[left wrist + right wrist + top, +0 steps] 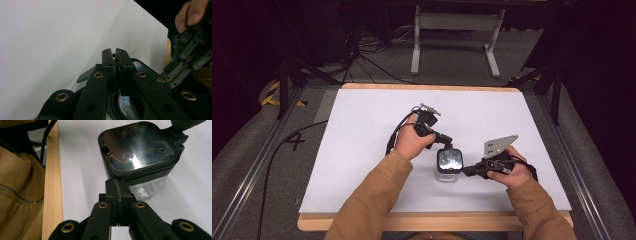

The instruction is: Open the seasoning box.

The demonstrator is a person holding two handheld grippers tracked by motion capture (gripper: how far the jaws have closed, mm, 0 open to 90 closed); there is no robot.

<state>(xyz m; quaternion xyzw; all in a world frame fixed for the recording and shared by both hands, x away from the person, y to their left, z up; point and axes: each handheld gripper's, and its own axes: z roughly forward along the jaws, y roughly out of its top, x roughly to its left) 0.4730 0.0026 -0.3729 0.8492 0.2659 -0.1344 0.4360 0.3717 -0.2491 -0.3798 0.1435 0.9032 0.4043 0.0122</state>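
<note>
A white sheet [362,150] covered a wooden table [432,220] in a dark room, with a grey floor, cables and a white metal frame [457,35] beyond its far edge. Near the middle of the sheet, toward the person's side, stood a small clear box [448,167] with a black rim and a glossy, mirror-like black lid [138,146].

In the high view, the left gripper [446,143] reached in from the box's far left, held in the left hand [412,142], its tips at the far edge of the lid. From the left gripper view, its jaws stood pressed together with no gap showing, just over the black rim; whether they pinched some small part of the lid could not be told. A flap-like black tab [186,123] stuck up at the lid's far corner in the right gripper view.

The right gripper [467,171], held in the right hand [512,172] with a grey plate [499,146] above it, came at the box from the right. In the right gripper view its jaws were closed tight, tips touching the box's near corner just under the rim; no gripped thing could be made out between them.

Tan jacket sleeves [377,200] covered both forearms.
</note>
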